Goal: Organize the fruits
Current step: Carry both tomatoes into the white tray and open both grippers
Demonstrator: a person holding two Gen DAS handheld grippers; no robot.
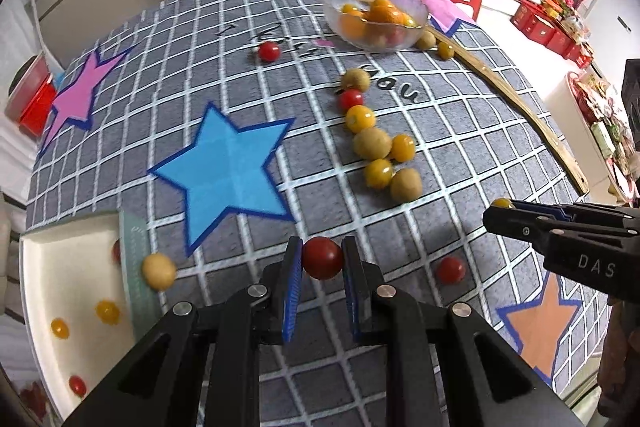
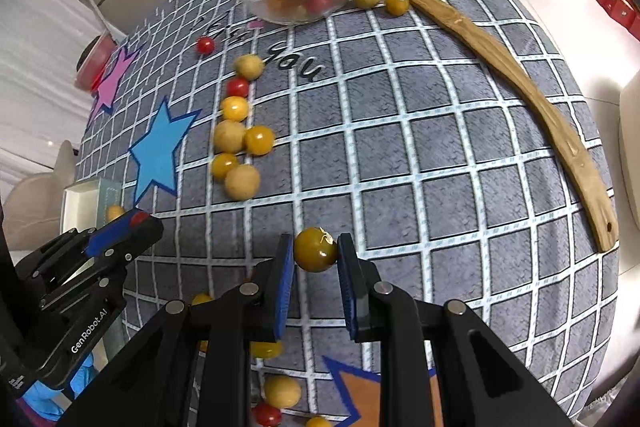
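My left gripper is shut on a red cherry tomato and holds it above the checked cloth; it also shows at the left of the right wrist view. My right gripper is shut on a yellow cherry tomato; it shows at the right of the left wrist view. A glass bowl with oranges and small tomatoes stands at the far side. A row of loose yellow, tan and red fruits lies mid-table. A white tray at the near left holds several small tomatoes.
A curved wooden stick lies along the right side of the table. A red tomato and a tan fruit lie near my left gripper. More fruits lie under my right gripper. A red jar stands at the left edge.
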